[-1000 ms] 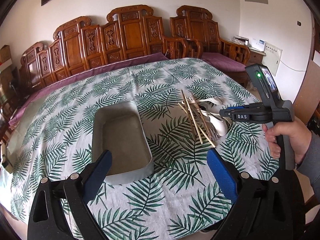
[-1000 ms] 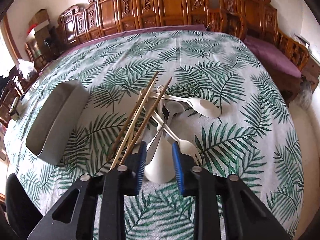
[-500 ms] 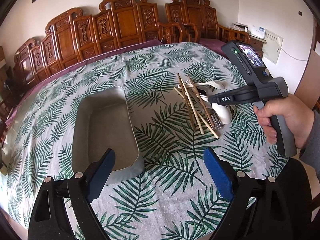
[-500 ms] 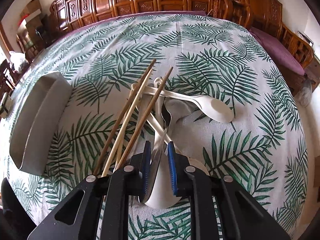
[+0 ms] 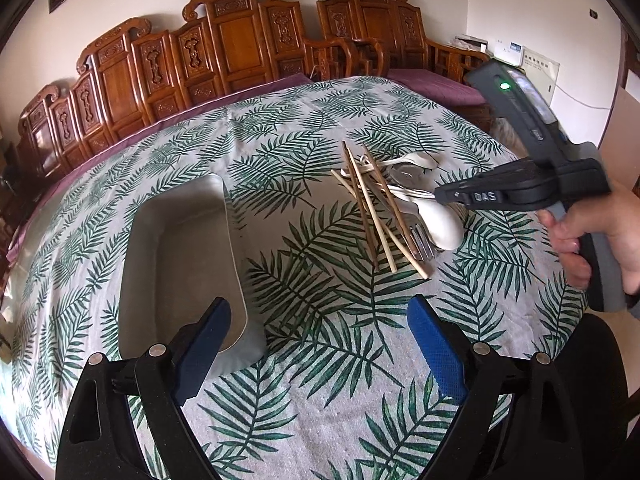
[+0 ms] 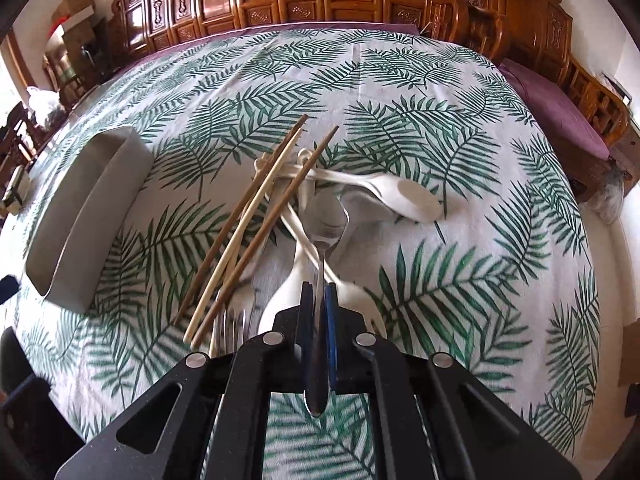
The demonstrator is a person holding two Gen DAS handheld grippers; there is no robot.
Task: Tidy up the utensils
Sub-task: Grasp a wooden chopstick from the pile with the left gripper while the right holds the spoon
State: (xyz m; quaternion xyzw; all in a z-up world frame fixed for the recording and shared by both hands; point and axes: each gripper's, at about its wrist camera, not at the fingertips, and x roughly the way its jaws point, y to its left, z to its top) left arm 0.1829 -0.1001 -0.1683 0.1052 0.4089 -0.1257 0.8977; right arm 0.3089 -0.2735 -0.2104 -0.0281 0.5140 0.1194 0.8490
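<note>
A pile of utensils lies on the leaf-print tablecloth: several wooden chopsticks (image 6: pixel 256 224), white plastic spoons (image 6: pixel 404 196), a metal fork (image 6: pixel 230 320) and a metal spoon (image 6: pixel 326 224). My right gripper (image 6: pixel 318 300) is shut on the metal spoon's handle, bowl pointing away, lifted slightly above the pile. From the left wrist view the right gripper (image 5: pixel 444 196) is over the pile (image 5: pixel 384 208). My left gripper (image 5: pixel 316 332) is open and empty, near the front end of the grey metal tray (image 5: pixel 176 248).
The grey tray also shows in the right wrist view (image 6: pixel 84 216), left of the pile. Carved wooden chairs (image 5: pixel 240 40) line the far side of the round table. A purple cushion (image 6: pixel 560 112) sits at right.
My right gripper closed on the metal spoon's handle and has begun lifting it from the pile. The left gripper drifted slightly closer to the tray, still open.
</note>
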